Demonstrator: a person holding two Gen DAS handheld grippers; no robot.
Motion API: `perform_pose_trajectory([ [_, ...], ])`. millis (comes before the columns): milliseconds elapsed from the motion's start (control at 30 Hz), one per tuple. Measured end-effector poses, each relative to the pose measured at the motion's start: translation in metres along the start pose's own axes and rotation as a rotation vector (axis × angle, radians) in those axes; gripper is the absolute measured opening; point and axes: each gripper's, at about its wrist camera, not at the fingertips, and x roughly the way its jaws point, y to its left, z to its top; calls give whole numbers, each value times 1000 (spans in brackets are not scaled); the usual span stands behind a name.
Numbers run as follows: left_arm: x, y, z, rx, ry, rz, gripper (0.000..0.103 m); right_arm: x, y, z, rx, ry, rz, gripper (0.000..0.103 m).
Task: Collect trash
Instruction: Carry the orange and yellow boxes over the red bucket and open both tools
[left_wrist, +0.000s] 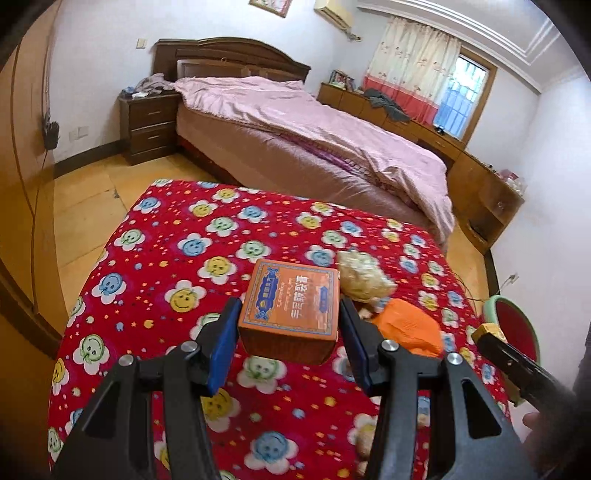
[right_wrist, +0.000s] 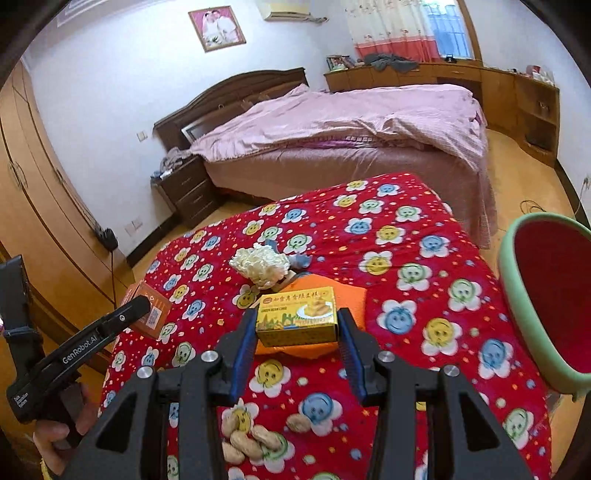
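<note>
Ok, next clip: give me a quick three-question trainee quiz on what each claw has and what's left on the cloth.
1. True or false: the left claw grips the orange-brown box.
2. Which does the right claw hold? A) crumpled white paper B) yellow green-bean-cake box C) peanuts
3. Fill in: the basin with the green rim lies off the ___ edge of the red flower-print cloth in the right wrist view.

Key:
1. True.
2. B, the yellow green-bean-cake box; the crumpled white paper and peanuts lie on the cloth.
3. Right.
</note>
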Motion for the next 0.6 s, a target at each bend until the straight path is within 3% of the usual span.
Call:
perform_pose_trajectory([
  [600,-25,-99,-17,127,39,-154,53,-81,-84,-18,165,-116,-24,46],
])
